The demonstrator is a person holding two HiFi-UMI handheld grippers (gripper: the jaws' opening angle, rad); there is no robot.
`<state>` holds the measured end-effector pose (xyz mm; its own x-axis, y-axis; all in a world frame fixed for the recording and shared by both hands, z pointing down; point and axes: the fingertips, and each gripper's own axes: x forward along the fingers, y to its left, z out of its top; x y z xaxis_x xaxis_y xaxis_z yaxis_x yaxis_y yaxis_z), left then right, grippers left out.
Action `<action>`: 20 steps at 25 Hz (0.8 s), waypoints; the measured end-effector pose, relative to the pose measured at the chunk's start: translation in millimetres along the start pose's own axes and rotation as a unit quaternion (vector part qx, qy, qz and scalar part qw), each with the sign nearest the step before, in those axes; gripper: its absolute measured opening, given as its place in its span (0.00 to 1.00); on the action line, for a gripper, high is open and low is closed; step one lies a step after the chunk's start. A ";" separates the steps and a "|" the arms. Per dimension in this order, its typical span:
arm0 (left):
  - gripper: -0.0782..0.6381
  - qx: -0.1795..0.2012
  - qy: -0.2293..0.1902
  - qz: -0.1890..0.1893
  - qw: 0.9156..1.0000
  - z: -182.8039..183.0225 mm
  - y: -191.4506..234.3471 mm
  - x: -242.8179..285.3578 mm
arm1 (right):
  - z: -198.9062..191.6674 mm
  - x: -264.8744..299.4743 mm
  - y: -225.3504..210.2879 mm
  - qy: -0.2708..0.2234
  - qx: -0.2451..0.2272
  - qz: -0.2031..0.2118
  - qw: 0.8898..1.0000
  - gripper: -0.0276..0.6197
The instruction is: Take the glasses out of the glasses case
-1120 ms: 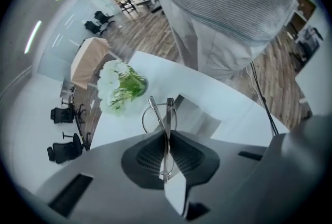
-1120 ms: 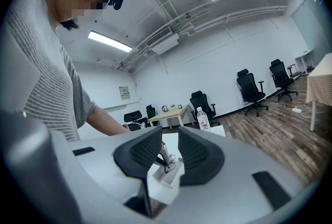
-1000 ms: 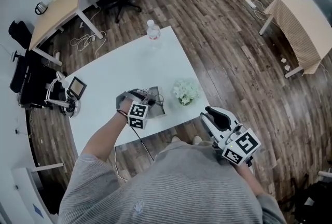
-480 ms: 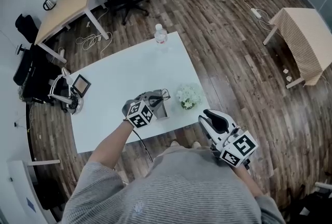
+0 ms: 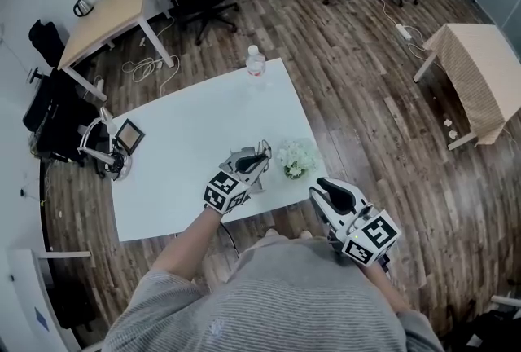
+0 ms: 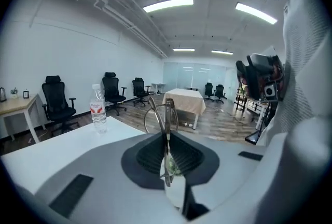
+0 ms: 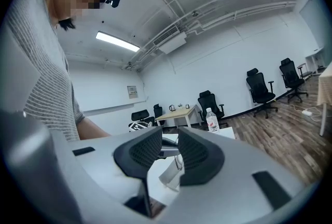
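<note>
Glasses point(image 6: 162, 114): thin metal frame, folded, edge-on in the left gripper's grasp; raised above the desk point(image 5: 187, 130) by its near edge, clear of the case.
Left gripper point(image 5: 257, 158): fingers clenched on the glasses low on the frame, rims and arms standing up past the tips.
Right gripper point(image 5: 324, 187): fingers released with a narrow gap, nothing between them; off the desk's near right corner, aimed toward the left gripper.
Case point(image 5: 256, 178): grey, on the desk at the near edge just below the left gripper, mostly hidden by it; it looks open.
Weight: likely very light; little squeeze should be needed.
Stiffness: wire rims and arms probably bend under a hard pinch; the hinges are the weak spot.
Surface: lenses are likely slick and easily scratched, and the metal gives the ribbed pads little to bite on.
Best hold: on the frame near the bridge or a hinge, not on a lens.
Risk: the frame may pivot or slip in so narrow a grasp.
Nearby: flowers point(image 5: 295, 156) just right of the case; bottle point(image 5: 256, 61) at the far edge, well apart.
</note>
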<state>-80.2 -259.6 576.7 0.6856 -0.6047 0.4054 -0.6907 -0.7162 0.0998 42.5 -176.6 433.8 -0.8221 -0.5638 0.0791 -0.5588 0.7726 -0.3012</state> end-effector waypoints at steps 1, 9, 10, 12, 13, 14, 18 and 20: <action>0.15 -0.012 -0.012 0.002 1.000 3.4 -1.6 -1.7 | -0.2 -0.6 0.0 0.000 0.000 0.000 1.000 0.18; 0.15 -0.077 -0.120 0.015 0.990 42.9 -28.3 -22.0 | -4.9 -2.4 3.6 0.007 0.000 0.007 1.000 0.18; 0.15 -0.080 -0.132 0.015 0.988 48.5 -33.4 -24.3 | -5.5 -2.8 3.7 0.008 -0.002 0.007 1.000 0.18; 0.15 -0.079 -0.150 0.013 0.985 58.1 -44.0 -29.0 | -6.5 -3.6 5.0 0.009 -0.005 0.008 1.000 0.18; 0.15 -0.077 -0.157 0.012 0.985 62.4 -48.8 -31.8 | -6.7 -3.8 6.1 0.009 -0.006 0.009 1.000 0.18; 0.15 -0.074 -0.163 0.011 0.984 66.6 -52.8 -35.0 | -6.7 -3.9 7.1 0.009 -0.007 0.010 1.000 0.18; 0.15 -0.075 -0.189 0.025 0.979 81.0 -60.6 -52.2 | -6.4 -4.0 9.1 0.009 -0.009 0.011 1.000 0.18; 0.15 -0.074 -0.199 0.035 0.977 87.6 -63.9 -61.0 | -6.4 -3.9 9.0 0.009 -0.009 0.011 1.000 0.18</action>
<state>-57.7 -207.6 466.0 0.6508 -0.7585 0.0336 -0.7441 -0.6285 0.2263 40.0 -165.5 436.8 -0.8364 -0.5408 0.0888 -0.5414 0.7903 -0.2869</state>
